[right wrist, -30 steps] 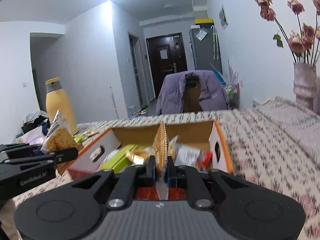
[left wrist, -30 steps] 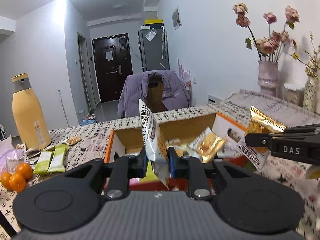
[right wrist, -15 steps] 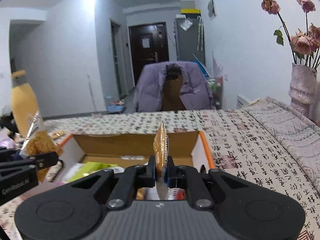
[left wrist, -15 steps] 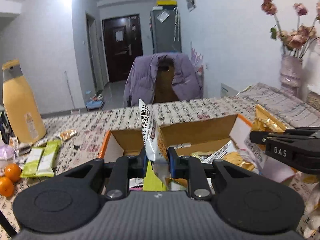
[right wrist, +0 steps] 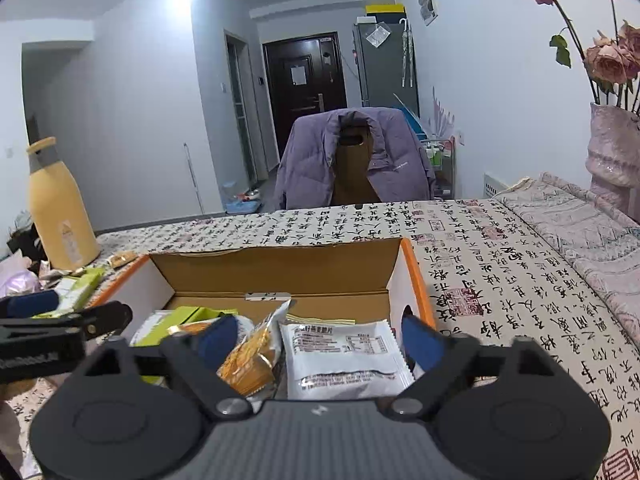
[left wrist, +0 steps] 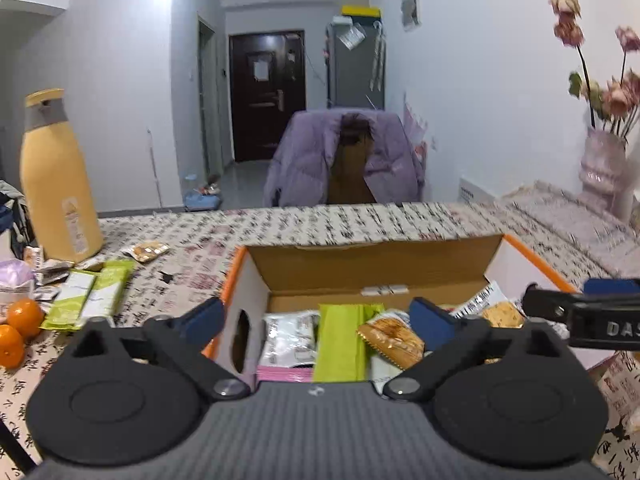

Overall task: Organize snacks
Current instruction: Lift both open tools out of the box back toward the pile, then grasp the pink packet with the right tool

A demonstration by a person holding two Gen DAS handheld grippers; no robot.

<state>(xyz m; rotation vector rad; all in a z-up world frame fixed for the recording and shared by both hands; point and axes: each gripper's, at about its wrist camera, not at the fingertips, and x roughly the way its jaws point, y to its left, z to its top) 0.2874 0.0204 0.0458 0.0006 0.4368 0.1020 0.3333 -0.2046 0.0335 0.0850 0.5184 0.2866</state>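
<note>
Both grippers hang spread wide and empty over an orange-edged cardboard box (left wrist: 256, 276) near the middle of the table (right wrist: 500, 248), its open top facing up and its long axis running left to right across both views. The left gripper (left wrist: 316, 320) sits over the box's left half, above a white packet (left wrist: 286, 338), a green packet (left wrist: 344, 340) and a golden cracker pack (left wrist: 394, 338); the right gripper (right wrist: 320, 336) sits over the right half, above a golden pack (right wrist: 250, 360) and a white oat-flake packet (right wrist: 344, 356). How many snacks lie in the box in all cannot be counted, since they overlap. The snacks left to collect lie outside, toward the table's left edge: two green bars (left wrist: 90, 294) side by side, their long axes pointing away from the camera, one small cracker pack (left wrist: 148, 249) beyond them beside a yellow bottle (left wrist: 56, 176), and a few small wrappers too blurred to count. Two oranges (left wrist: 18, 326) rest at the left edge. These all lie well left of the box, so the left gripper is plainly the nearer and would likely swing left for the bars, closing across their short width. One vase (right wrist: 612, 152) of dried roses stands at the far right corner.
</note>
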